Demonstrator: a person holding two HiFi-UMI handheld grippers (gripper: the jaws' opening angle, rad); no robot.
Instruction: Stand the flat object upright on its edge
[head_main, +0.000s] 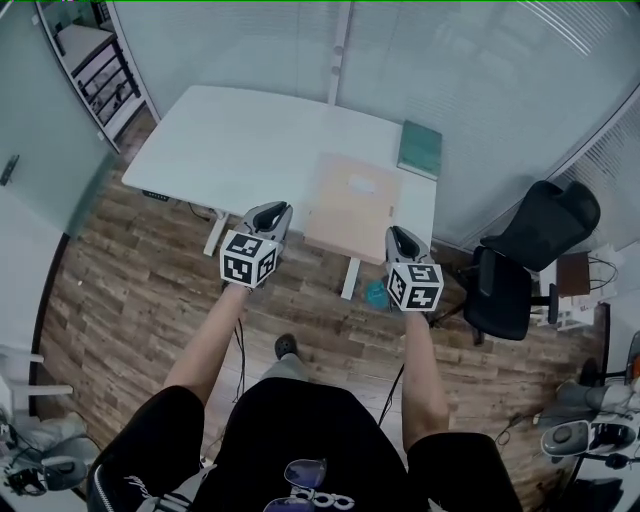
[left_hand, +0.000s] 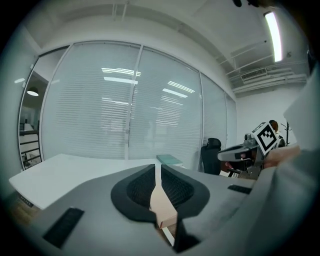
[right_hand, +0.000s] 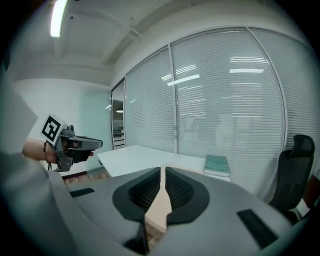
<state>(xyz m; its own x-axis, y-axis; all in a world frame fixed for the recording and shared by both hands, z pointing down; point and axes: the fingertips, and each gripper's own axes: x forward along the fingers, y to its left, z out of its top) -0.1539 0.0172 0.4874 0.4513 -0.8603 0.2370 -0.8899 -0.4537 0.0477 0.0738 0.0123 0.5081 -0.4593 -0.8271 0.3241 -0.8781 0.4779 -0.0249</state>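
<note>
A flat tan cardboard box (head_main: 350, 205) lies flat on the white table (head_main: 230, 145), at its near right edge. Both grippers hover in front of that edge, short of the box, and hold nothing. My left gripper (head_main: 272, 211) is shut, just left of the box's near corner. My right gripper (head_main: 397, 234) is shut, just right of its other near corner. In the left gripper view the jaws (left_hand: 156, 172) meet, with a strip of the box (left_hand: 163, 206) showing below them. The right gripper view shows the same closed jaws (right_hand: 163, 175) above the box (right_hand: 158, 209).
A green book (head_main: 420, 149) lies flat at the table's far right corner. A black office chair (head_main: 525, 255) stands right of the table. Glass walls with blinds run behind the table. A shelf unit (head_main: 95, 65) stands at the far left. The floor is wood planks.
</note>
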